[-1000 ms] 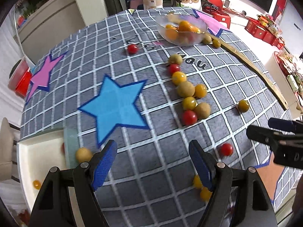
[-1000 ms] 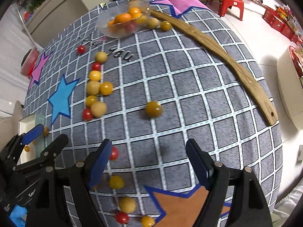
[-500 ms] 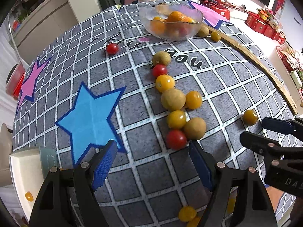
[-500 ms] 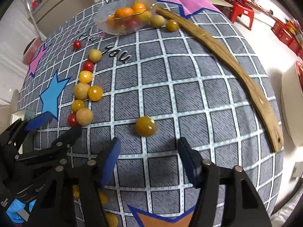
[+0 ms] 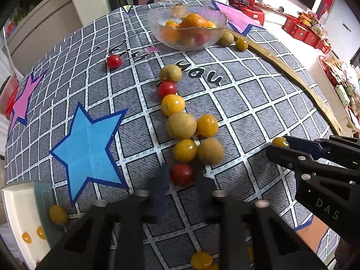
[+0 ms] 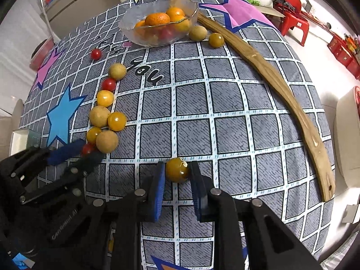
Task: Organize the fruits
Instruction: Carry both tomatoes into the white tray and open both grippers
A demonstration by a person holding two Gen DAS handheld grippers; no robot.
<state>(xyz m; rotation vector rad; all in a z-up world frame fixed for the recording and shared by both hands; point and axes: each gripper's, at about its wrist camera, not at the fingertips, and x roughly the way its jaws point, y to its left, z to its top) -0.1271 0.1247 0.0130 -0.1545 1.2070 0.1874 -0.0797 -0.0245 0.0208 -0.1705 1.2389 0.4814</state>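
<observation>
Left gripper [image 5: 182,185] low over the gray checked cloth [image 5: 247,103], fingers close on both sides of a red cherry tomato [image 5: 182,175]; blurry, so cannot tell if touching or squeezing; tomato at 6 o'clock, at the near end of a fruit line.

Right gripper [image 6: 177,177] pinching a dark yellow tomato [image 6: 177,169] between blue pads [image 6: 160,180]; tomato round, so no long way; little torn white spot near its top at 1 o'clock; sitting alone on the cloth, at 3 o'clock from the fruit line.

Fruit line [image 5: 182,123] long way running from 6 o'clock up to 12 o'clock, toward a glass bowl [image 5: 157,20]; red, yellow and tan round fruits touching one another; oranges [image 6: 157,20] and small tomatoes in the bowl; tan fruit [image 6: 197,33] and yellow tomato [image 6: 216,40] just beside the bowl at 4 o'clock.

Lone red tomato [image 5: 114,61] at 8 o'clock from the bowl, well apart from the line.

Long wooden stick [image 6: 281,85] curving from the bowl down to 4 o'clock.

White tray [image 5: 15,209] at 8 o'clock off the cloth edge, small yellow tomatoes [image 5: 26,237] inside; another yellow one [image 5: 58,214] just beside its rim.
</observation>
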